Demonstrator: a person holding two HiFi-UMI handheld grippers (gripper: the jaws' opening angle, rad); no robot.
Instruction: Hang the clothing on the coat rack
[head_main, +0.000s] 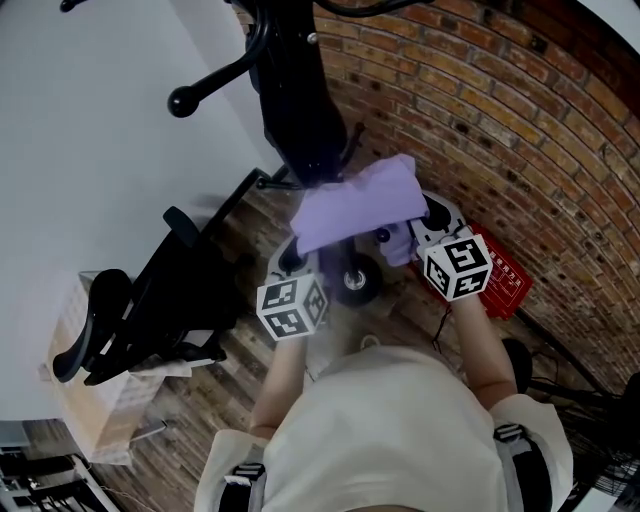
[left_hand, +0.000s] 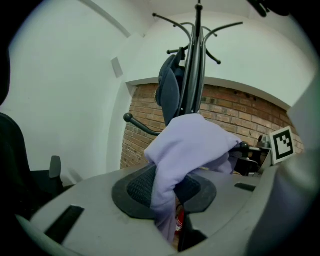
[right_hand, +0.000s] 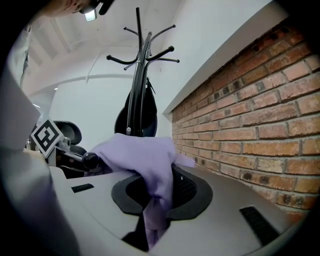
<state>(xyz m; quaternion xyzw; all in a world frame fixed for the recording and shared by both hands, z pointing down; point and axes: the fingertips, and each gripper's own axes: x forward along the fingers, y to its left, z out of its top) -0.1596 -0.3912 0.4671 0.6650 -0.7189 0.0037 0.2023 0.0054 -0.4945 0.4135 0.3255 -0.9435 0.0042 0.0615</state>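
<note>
A lavender garment (head_main: 358, 205) is stretched between my two grippers, in front of the black coat rack (head_main: 290, 90). My left gripper (head_main: 300, 252) is shut on the cloth's left end; in the left gripper view the fabric (left_hand: 190, 145) drapes down into the gap between the pads. My right gripper (head_main: 422, 225) is shut on the right end, where the cloth (right_hand: 145, 155) hangs between its pads. The rack's pole and hooks (left_hand: 197, 60) rise just behind the garment, and a dark garment (left_hand: 170, 90) hangs on them. That pole (right_hand: 140, 65) also stands in the right gripper view.
A brick wall (head_main: 500, 120) runs along the right, close to my right gripper. A black office chair (head_main: 150, 300) stands at the left beside a cardboard box (head_main: 90, 400). A red object (head_main: 505, 280) lies on the wooden floor by the wall. A rack hook (head_main: 200, 92) juts out to the left.
</note>
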